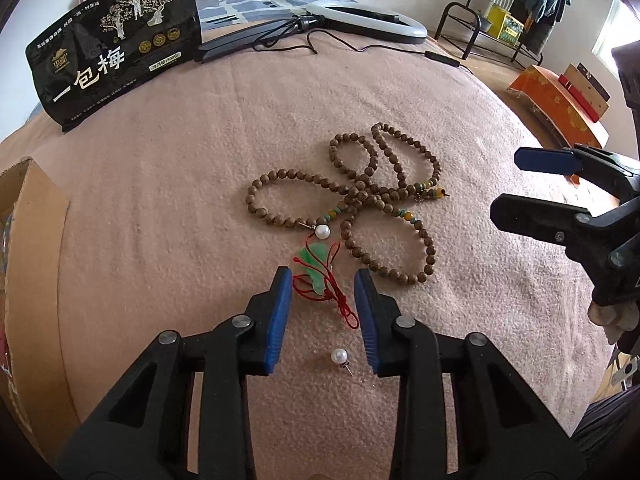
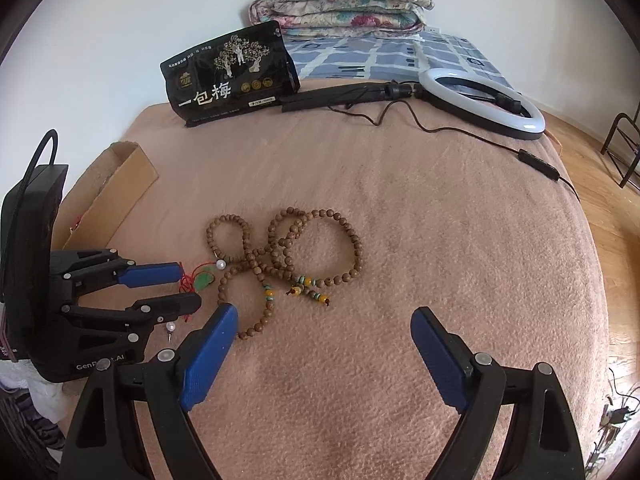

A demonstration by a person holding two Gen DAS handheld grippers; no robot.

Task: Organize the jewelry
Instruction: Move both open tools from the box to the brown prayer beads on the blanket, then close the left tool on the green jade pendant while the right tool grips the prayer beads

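Observation:
A green jade pendant [image 1: 316,268] on a tangled red cord [image 1: 340,300] lies on the pink blanket [image 1: 180,220]. My left gripper [image 1: 323,276] is open, its blue pads either side of the pendant with a gap showing. One pearl stud [image 1: 322,232] rests just beyond the pendant, another [image 1: 338,356] lies between the gripper's arms. A long string of brown wooden beads [image 1: 360,200] sits looped behind. In the right wrist view the beads [image 2: 280,252] lie ahead of my right gripper [image 2: 324,312], open wide and empty. The left gripper [image 2: 190,288] points at the pendant [image 2: 205,280].
A cardboard box [image 2: 116,188] stands at the left edge of the bed. At the back are a black snack bag [image 2: 228,76], a ring light [image 2: 480,100] with its cable and switch [image 2: 538,164], and a folded quilt [image 2: 340,0]. Wooden floor [image 2: 612,220] lies past the right edge.

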